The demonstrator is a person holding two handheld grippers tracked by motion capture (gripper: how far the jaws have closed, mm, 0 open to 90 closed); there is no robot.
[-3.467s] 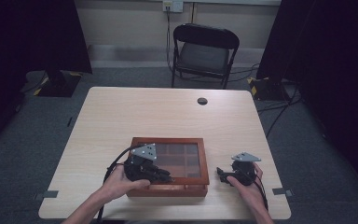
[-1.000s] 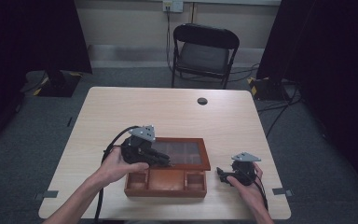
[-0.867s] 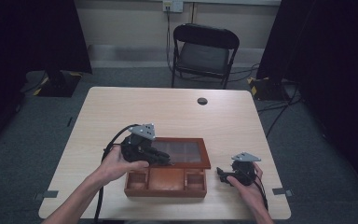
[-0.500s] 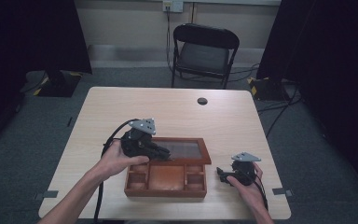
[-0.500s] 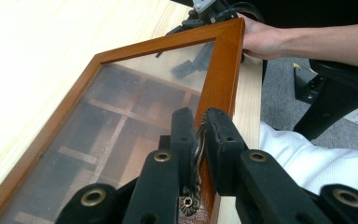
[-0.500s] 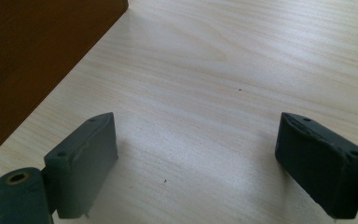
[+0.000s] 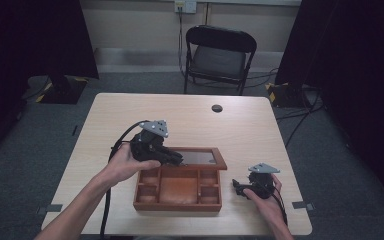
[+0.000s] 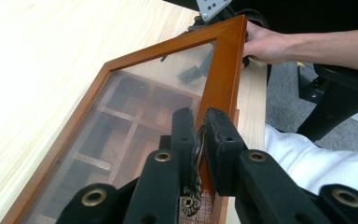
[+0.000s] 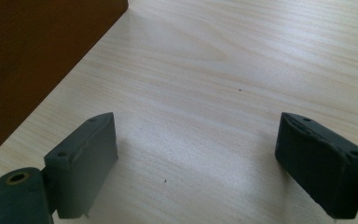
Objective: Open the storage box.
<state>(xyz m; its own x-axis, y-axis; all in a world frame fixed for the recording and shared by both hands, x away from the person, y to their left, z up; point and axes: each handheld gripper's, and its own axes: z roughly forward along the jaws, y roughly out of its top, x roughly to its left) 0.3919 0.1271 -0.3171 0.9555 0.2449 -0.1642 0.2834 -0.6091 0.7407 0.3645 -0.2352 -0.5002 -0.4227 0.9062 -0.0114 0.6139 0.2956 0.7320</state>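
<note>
A wooden compartment box (image 7: 177,205) stands near the table's front edge. Its glass-paned lid (image 7: 200,157) is tilted up at the far side, and several open compartments show below it. My left gripper (image 7: 176,159) is shut on the small brass latch (image 8: 196,158) at the lid's front rail (image 8: 223,70), the jaws (image 8: 200,135) pinching it between them. My right gripper (image 7: 237,186) rests on the table just right of the box, held in a hand. Its jaws (image 9: 196,158) stand wide open over bare wood, with the box's side wall (image 9: 32,51) to their left.
A small black disc (image 7: 216,108) lies on the far middle of the table (image 7: 130,115). A folding chair (image 7: 217,52) stands beyond the far edge. The left gripper's cable (image 7: 117,145) loops beside the box's left side.
The lid, closed flat at first, has been swung up and back. My left hand has risen and moved away from the front edge with the latch. The right gripper has stayed put.
</note>
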